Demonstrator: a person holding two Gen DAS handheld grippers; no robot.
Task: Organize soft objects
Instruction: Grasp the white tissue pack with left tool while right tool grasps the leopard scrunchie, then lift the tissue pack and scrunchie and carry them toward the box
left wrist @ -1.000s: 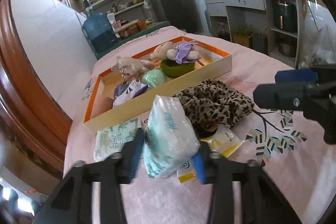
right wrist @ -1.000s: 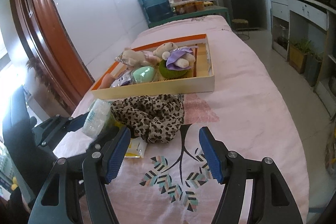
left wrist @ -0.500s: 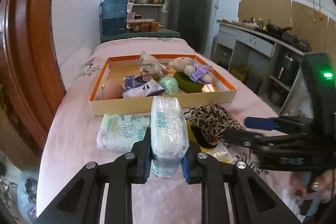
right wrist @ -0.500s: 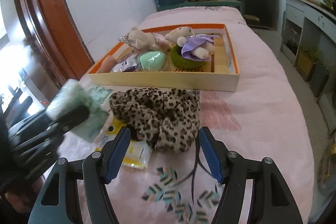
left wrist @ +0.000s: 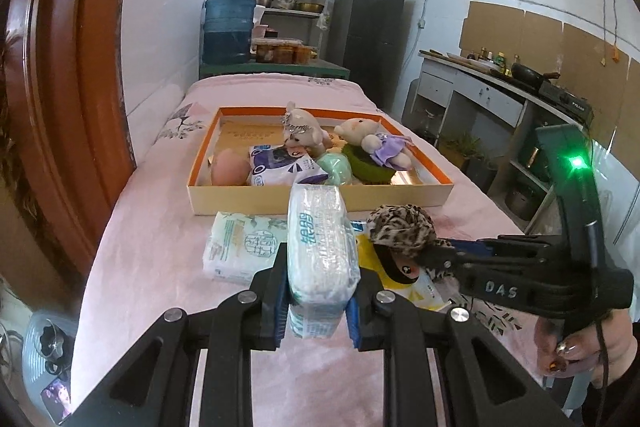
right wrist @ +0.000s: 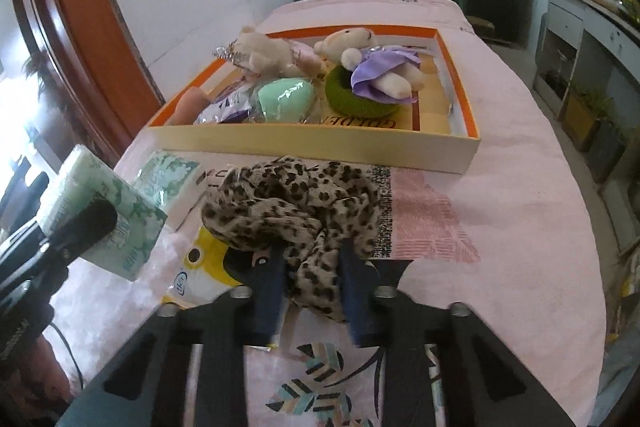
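Now closed, right tool [right wrist: 310, 281] pinches the crumpled leopard-print cloth [right wrist: 296, 195].

Tissue pack [left wrist: 320, 247]: glossy, crinkled plastic film wrap. Second tissue pack [left wrist: 244, 243]: same shiny film, printed. Leopard-print cloth [right wrist: 296, 195]: soft, matt woven fabric, gathered in folds. Yellow-and-white packet [right wrist: 204, 263]: smooth, glossy plastic. Tray [right wrist: 320, 147]: matt cardboard walls, orange inner lining. Plush bears [right wrist: 360, 59]: fuzzy pile; one wears satiny purple cloth. Green ring [right wrist: 352, 99]: rough knitted yarn. Bed cover [right wrist: 500, 207]: matt pink fleecy cloth. Left hand-held gripper [left wrist: 318, 307] and right hand-held gripper [right wrist: 312, 291]: matt black plastic, blue pads, bright metal screws.
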